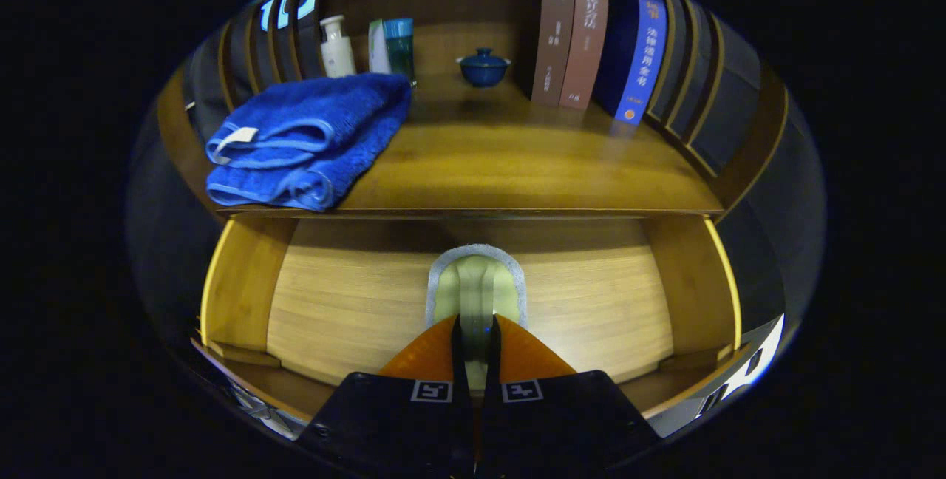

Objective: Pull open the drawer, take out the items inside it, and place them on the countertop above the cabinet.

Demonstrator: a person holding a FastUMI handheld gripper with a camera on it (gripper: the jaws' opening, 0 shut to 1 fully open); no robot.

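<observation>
Drawer (pixel 347 301) stands open under the countertop (pixel 517 161); one item in it, a pale sponge pad (pixel 477 279) with a grey rim, held between the fingers; gripper (pixel 475 331) clenched on its near end, jaws almost together; pad looks light, soft, likely to flop if gripped at the tip, so a hold nearer mid-length seems safer; countertop carries a folded blue towel (pixel 310 143), lidded blue cup (pixel 483 67), bottles, books; bare wood between towel and books suits placing
</observation>
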